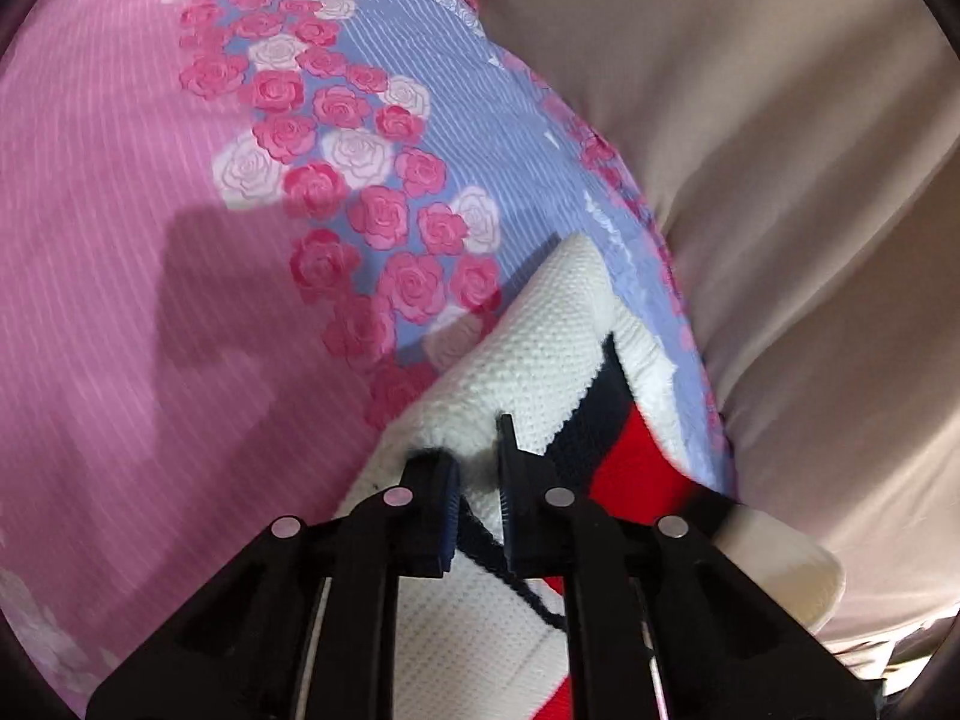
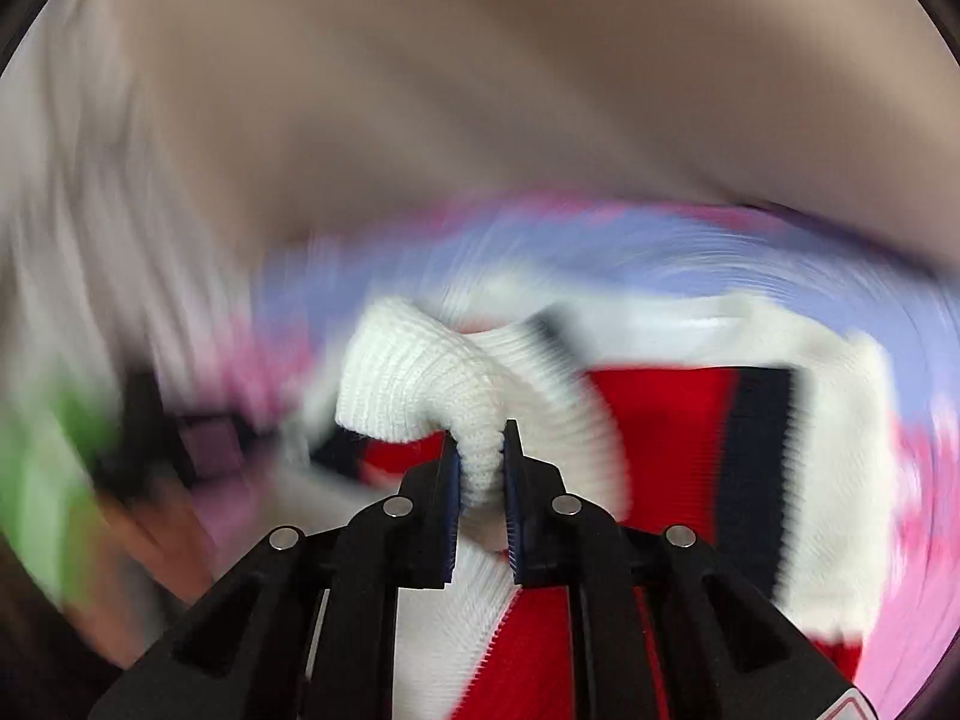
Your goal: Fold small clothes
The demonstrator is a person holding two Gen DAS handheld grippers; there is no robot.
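A small white knit sweater [image 1: 540, 336] with red and navy stripes lies on a pink and lilac rose-print sheet [image 1: 120, 240]. My left gripper [image 1: 477, 456] is shut on a white edge of the sweater, which bunches between the pads. In the right wrist view, my right gripper [image 2: 480, 450] is shut on a ribbed white fold of the same sweater [image 2: 420, 372] and lifts it; the red and navy part [image 2: 690, 450] spreads below. That view is blurred by motion.
A beige cloth [image 1: 780, 180] covers the area right of the sheet and shows blurred at the top of the right wrist view [image 2: 480, 90]. A blurred green and dark object [image 2: 72, 450] sits at the left edge there.
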